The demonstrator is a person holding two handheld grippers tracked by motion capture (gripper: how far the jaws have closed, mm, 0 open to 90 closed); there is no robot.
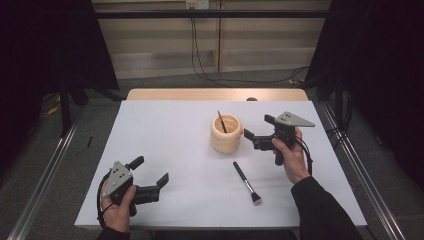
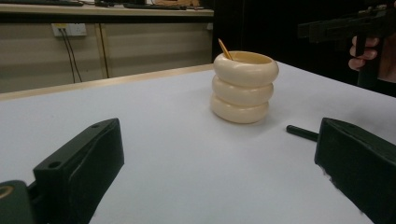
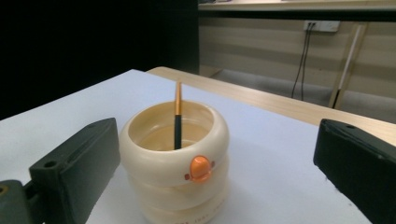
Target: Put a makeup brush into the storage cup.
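Holder [image 1: 226, 134] — brush [image 1: 246, 182] lying near, right gripper [image 1: 256, 131] beside.

L gripper [image 1: 152, 171] sits low at near-left, jaws spread wide, gripped by L hand [image 1: 118, 207]. R gripper [image 1: 256, 131] is raised, jaws apart, pointing left, in R hand [image 1: 291, 157].

A cream ribbed holder [image 3: 175, 163] with an orange button [image 3: 201, 168] is seen on the white counter [image 1: 165, 145]; a black-handled brush [image 1: 246, 182] is white-tipped; an orange-and-black stick [image 3: 178, 116] is inside.
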